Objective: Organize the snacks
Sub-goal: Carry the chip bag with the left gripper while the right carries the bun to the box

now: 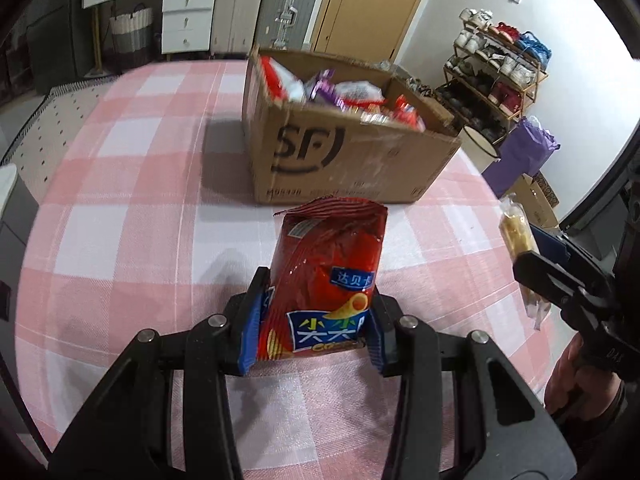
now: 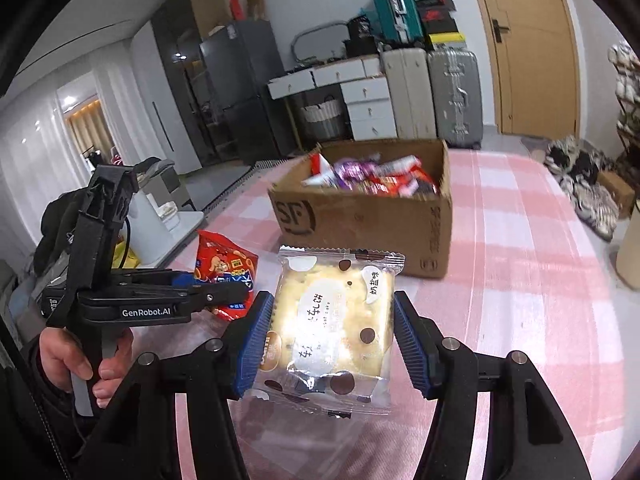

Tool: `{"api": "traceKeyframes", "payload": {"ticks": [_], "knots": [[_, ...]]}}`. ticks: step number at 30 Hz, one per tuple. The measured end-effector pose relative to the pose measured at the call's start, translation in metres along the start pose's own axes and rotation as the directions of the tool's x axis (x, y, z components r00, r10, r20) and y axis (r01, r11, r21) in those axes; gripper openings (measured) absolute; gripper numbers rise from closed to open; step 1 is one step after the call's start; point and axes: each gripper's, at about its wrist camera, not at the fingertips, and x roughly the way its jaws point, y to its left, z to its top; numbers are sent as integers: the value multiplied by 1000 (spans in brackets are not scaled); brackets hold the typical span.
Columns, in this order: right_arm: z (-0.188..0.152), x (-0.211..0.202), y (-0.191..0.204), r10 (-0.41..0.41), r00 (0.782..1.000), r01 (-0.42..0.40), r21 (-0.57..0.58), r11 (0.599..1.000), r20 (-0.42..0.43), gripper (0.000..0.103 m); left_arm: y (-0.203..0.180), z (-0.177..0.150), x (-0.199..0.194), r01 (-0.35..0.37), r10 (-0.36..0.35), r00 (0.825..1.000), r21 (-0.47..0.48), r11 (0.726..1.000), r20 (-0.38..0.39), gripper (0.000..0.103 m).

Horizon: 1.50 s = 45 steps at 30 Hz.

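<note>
My left gripper (image 1: 316, 320) is shut on a red snack bag (image 1: 328, 276) and holds it above the pink checked table (image 1: 140, 208), in front of the open cardboard box (image 1: 340, 160) that holds several snack packs. My right gripper (image 2: 334, 340) is shut on a clear-wrapped cracker pack (image 2: 332, 332), held above the table short of the cardboard box (image 2: 368, 224). In the right wrist view the left gripper (image 2: 224, 292) with the red snack bag (image 2: 224, 268) shows at the left. In the left wrist view the right gripper (image 1: 532, 272) with the cracker pack (image 1: 518, 236) shows at the right.
The box stands near the table's far edge. Drawers (image 2: 368, 108) and suitcases (image 2: 452, 96) line the far wall by a door. A shoe rack (image 1: 496, 76) and a purple bag (image 1: 520, 156) stand off the table's right side.
</note>
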Motion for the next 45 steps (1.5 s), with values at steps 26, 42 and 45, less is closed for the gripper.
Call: {"api": "traceKeyframes", "payload": {"ticks": [26, 42, 45], "knots": [[128, -27, 10, 69, 987, -58, -79, 995, 143, 60, -57, 145, -81, 46, -65, 984, 121, 992, 164, 40], [198, -3, -9, 39, 988, -23, -107, 994, 147, 60, -53, 230, -27, 15, -23, 994, 73, 997, 107, 40], [205, 10, -16, 35, 990, -21, -98, 995, 135, 60, -50, 238, -11, 29, -36, 995, 72, 997, 89, 40]]}}
